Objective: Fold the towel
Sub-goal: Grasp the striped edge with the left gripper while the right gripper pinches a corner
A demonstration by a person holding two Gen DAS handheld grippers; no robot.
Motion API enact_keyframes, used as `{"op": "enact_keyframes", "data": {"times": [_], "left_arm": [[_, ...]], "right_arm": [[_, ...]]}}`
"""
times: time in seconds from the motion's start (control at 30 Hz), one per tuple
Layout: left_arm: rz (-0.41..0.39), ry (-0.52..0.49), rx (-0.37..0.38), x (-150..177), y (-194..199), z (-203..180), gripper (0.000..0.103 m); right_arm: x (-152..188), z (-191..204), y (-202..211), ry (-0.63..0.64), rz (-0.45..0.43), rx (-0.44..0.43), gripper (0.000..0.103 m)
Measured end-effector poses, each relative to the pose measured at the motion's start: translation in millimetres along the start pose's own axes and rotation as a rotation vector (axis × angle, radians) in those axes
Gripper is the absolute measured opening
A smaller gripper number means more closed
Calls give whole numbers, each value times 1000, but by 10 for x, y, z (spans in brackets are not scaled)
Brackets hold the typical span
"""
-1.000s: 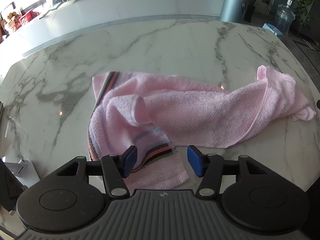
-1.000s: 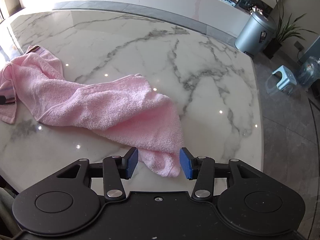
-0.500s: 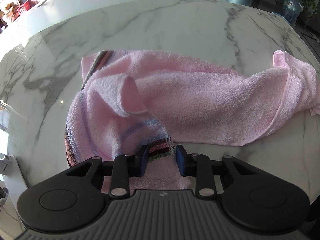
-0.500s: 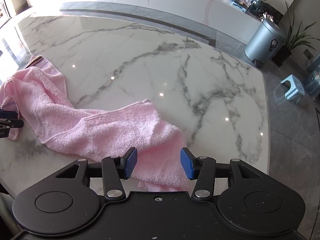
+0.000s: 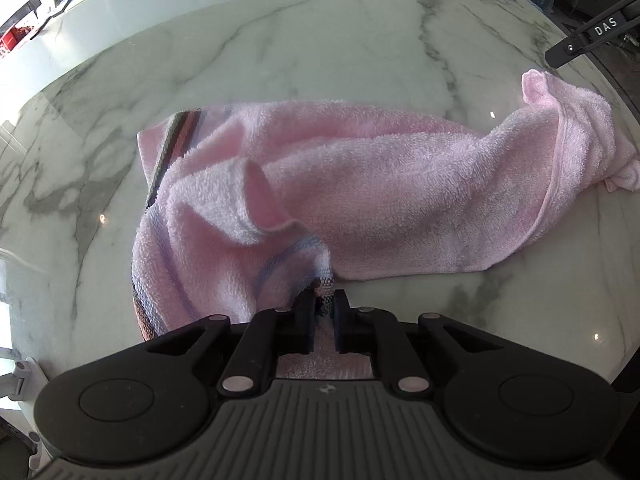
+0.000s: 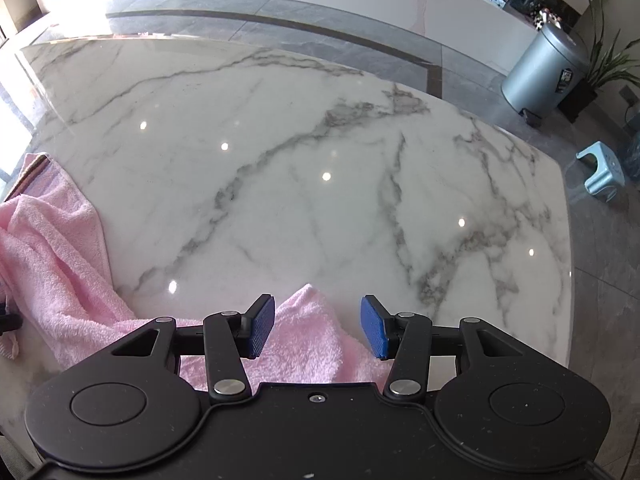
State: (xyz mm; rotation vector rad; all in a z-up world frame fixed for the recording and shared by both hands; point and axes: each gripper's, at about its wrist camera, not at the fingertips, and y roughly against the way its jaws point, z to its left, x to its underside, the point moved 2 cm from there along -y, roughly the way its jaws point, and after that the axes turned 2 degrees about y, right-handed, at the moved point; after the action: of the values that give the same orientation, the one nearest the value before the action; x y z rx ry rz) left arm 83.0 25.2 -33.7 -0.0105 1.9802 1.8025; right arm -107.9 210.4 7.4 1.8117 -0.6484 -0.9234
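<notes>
A pink towel (image 5: 400,184) with a striped border lies crumpled lengthwise on the marble table (image 5: 320,60). My left gripper (image 5: 325,304) points steeply down at the near striped corner. Its jaws are closing, and the pads pinch that corner between them. In the right wrist view the same towel (image 6: 60,264) runs off to the left. Its other end peaks as a pink fold (image 6: 308,312) under my right gripper (image 6: 318,326). That gripper stands open, with its blue pads apart on either side of the fold and not pressing it.
A black bar marked DAS (image 5: 592,36) reaches in at the top right of the left wrist view. Past the table's far right edge (image 6: 560,184) stand a grey bin (image 6: 540,68), a blue stool (image 6: 604,172) and a plant (image 6: 608,68) on the floor.
My left gripper's jaws went from wide apart to pinched on the striped corner. My right gripper moved forward over the towel's end, so less towel shows ahead of it; its jaws kept their width.
</notes>
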Motion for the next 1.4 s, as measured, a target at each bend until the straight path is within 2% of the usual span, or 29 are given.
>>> {"op": "enact_keyframes", "data": {"times": [0.2, 0.27, 0.37, 0.43, 0.53, 0.67, 0.7, 0.73, 0.93, 1.1, 1.37, 1.4], "left_arm": [[-10, 27, 37, 33, 34, 50, 7], [-12, 29, 41, 37, 54, 39, 7], [-13, 32, 44, 40, 69, 48, 7], [-13, 32, 44, 43, 75, 57, 7], [-8, 33, 46, -89, 25, 301, 7], [-8, 40, 32, -30, 90, 224, 7], [-2, -37, 64, 2, 111, 190, 7], [0, -55, 64, 14, 124, 194, 7], [-8, -54, 29, 62, 220, 264, 7], [-19, -53, 2, 105, 323, 343, 6], [-87, -56, -44, 172, 656, 445, 5], [-95, -101, -31, 169, 691, 424, 5]], "right_arm": [[-111, 11, -311, 11, 72, 0, 46], [-109, 7, -374, 5, 92, -6, 42], [-94, 6, -425, -2, 115, -13, 32], [-74, 3, -448, -5, 129, -16, 12], [-33, 11, -456, -2, 140, -24, 6], [-3, 18, -309, 16, 100, -2, 5], [7, 8, -239, 17, 86, 4, 5], [12, 0, -177, 21, 75, 10, 5], [126, -63, 241, 27, 13, 34, 5], [384, -120, 598, 11, -23, 46, 5], [897, -240, 1016, -39, -60, 72, 5], [950, -267, 1077, -48, -69, 76, 5]]}}
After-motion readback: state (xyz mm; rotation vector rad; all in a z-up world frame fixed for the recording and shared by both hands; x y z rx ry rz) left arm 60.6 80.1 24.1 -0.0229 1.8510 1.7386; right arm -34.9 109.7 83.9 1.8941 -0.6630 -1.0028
